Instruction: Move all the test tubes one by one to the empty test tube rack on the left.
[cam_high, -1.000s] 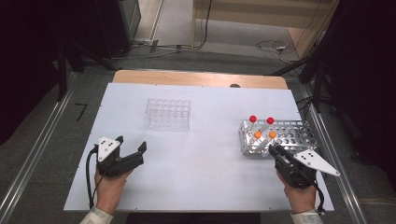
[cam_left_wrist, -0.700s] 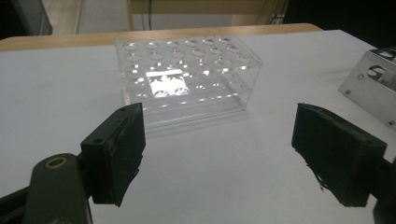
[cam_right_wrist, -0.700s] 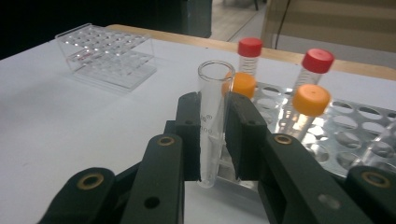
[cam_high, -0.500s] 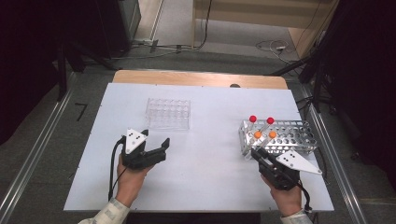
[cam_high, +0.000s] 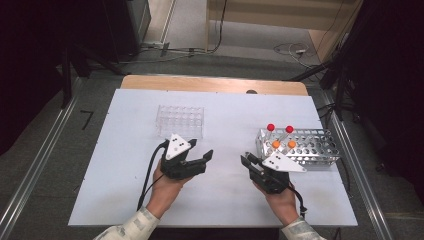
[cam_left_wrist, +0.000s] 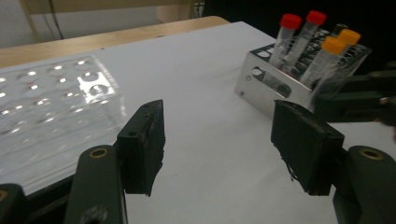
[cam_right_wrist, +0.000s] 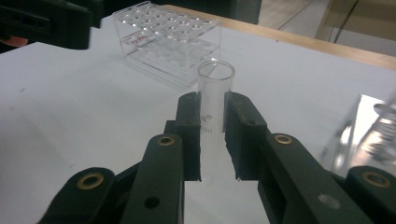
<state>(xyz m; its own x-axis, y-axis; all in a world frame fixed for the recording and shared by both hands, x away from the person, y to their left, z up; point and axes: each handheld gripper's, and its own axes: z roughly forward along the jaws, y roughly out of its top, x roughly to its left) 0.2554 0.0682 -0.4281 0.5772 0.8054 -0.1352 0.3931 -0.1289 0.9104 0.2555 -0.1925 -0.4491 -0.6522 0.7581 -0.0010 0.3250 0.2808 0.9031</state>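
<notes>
- High view: the left tool (cam_high: 202, 159) and the right tool (cam_high: 248, 161) are both over the middle of the white surface (cam_high: 125, 170), near each other, each in one hand of the person.
- Right gripper view: the right tool (cam_right_wrist: 212, 135) is closed on a clear glass tube (cam_right_wrist: 215, 100). The tube has no cap, its open mouth is up, and it stands upright between the two black pads, above the surface.
- Left gripper view: the left tool (cam_left_wrist: 219, 144) has its jaws apart with nothing between them; they have just been closing. Only the bare surface is seen in the gap.
- The clear plastic rack (cam_high: 180, 120) stands on the surface behind the left tool and is empty. In the right gripper view it (cam_right_wrist: 168, 39) is beyond the held tube.
- The metal rack (cam_high: 320, 147) stands on the right part of the surface, just beside the right tool. It holds two tubes with red caps (cam_high: 270, 127) and two tubes with orange caps (cam_high: 275, 144).
- In the left gripper view the metal rack (cam_left_wrist: 257, 81) is ahead and to the right, with the four capped tubes leaning a little.
</notes>
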